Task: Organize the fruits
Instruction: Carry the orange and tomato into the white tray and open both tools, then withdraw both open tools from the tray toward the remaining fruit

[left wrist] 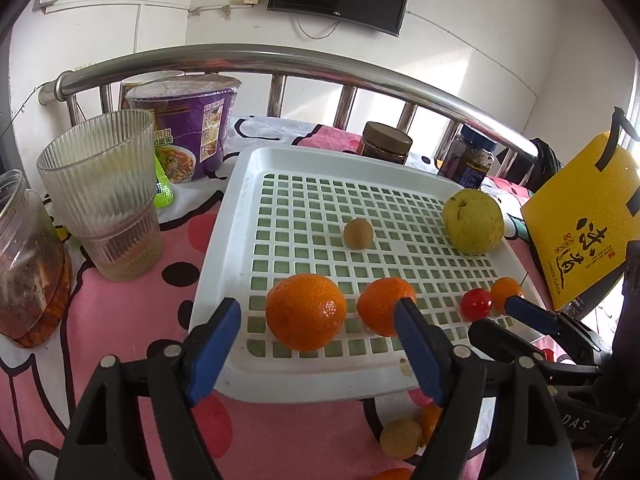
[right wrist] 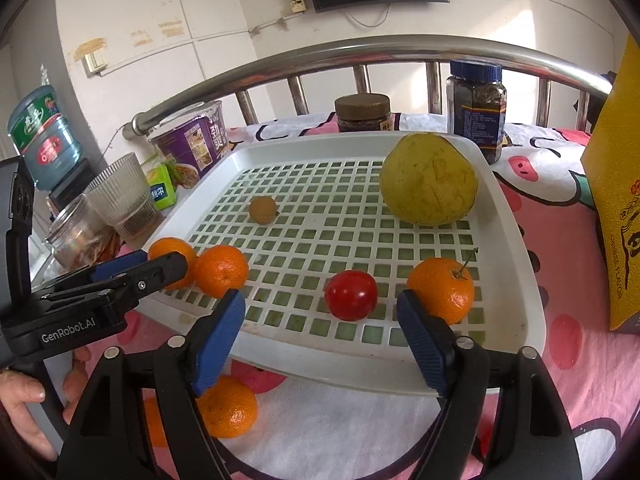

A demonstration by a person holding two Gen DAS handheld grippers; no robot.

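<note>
A white slotted tray (left wrist: 320,380) (right wrist: 516,216) holds three oranges, a red tomato (left wrist: 476,303) (right wrist: 351,295), a small brown fruit (left wrist: 358,233) (right wrist: 263,209) and a yellow-green pear (left wrist: 472,221) (right wrist: 429,179). My left gripper (left wrist: 316,356) is open and empty, its fingers either side of a large orange (left wrist: 306,311) at the tray's near edge. My right gripper (right wrist: 320,344) is open and empty just before the tray, near the tomato and a stemmed orange (right wrist: 442,288). An orange (right wrist: 230,406) and a brown fruit (left wrist: 401,438) lie on the cloth before the tray.
A ribbed glass (left wrist: 102,196), a jar (left wrist: 28,264) and a purple noodle cup (left wrist: 188,128) stand left of the tray. Two dark jars (right wrist: 362,113) (right wrist: 476,108) stand behind it by a steel rail (left wrist: 280,60). A yellow box (left wrist: 580,220) stands at the right.
</note>
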